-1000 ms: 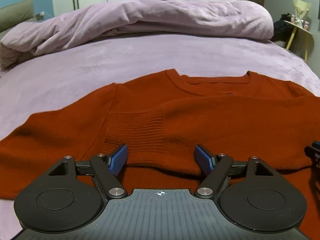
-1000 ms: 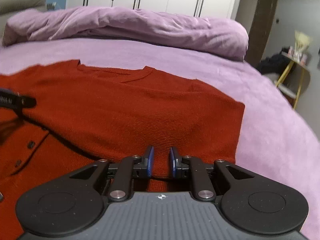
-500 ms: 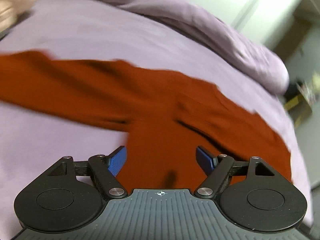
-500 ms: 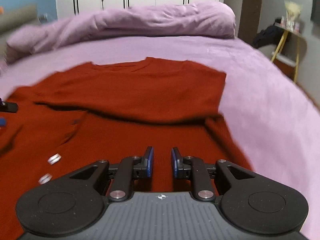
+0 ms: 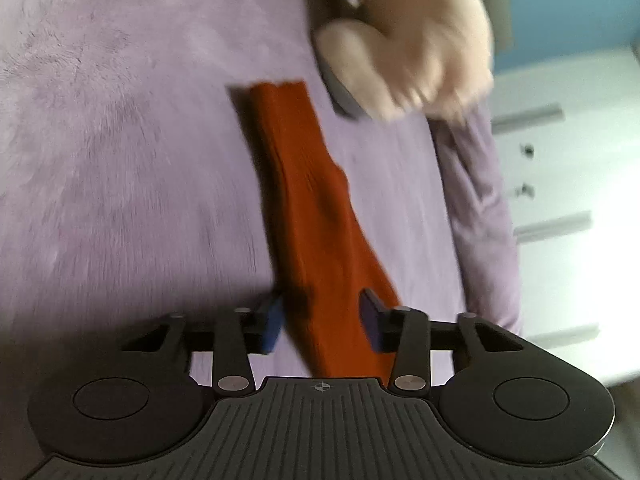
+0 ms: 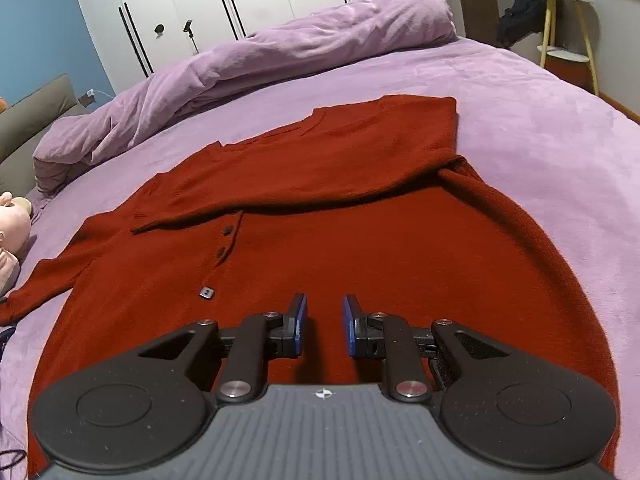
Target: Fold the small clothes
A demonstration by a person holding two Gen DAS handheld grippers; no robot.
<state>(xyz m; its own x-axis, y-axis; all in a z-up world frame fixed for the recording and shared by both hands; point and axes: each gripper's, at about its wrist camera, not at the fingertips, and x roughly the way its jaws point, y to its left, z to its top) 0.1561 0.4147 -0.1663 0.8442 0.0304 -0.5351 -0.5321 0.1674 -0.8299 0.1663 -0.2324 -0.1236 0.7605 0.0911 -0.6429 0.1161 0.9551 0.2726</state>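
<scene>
While left gripper [image 5: 322, 326] straddles sleeve [image 5: 308, 208] wide, right gripper [image 6: 323, 326] narrowly parted over cardigan [image 6: 360, 240]

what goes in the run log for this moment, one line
left tool: open, astride unfolded sleeve | right tool: open, empty, over red cardigan | other sleeve folded across chest

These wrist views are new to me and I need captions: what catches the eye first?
A rust-red buttoned cardigan lies flat on the lilac bedspread, one sleeve folded across its chest. The right gripper hovers open over its lower front. In the blurred left view, the left gripper straddles the other sleeve, jaws open, pointing toward a pale plush toy.
</scene>
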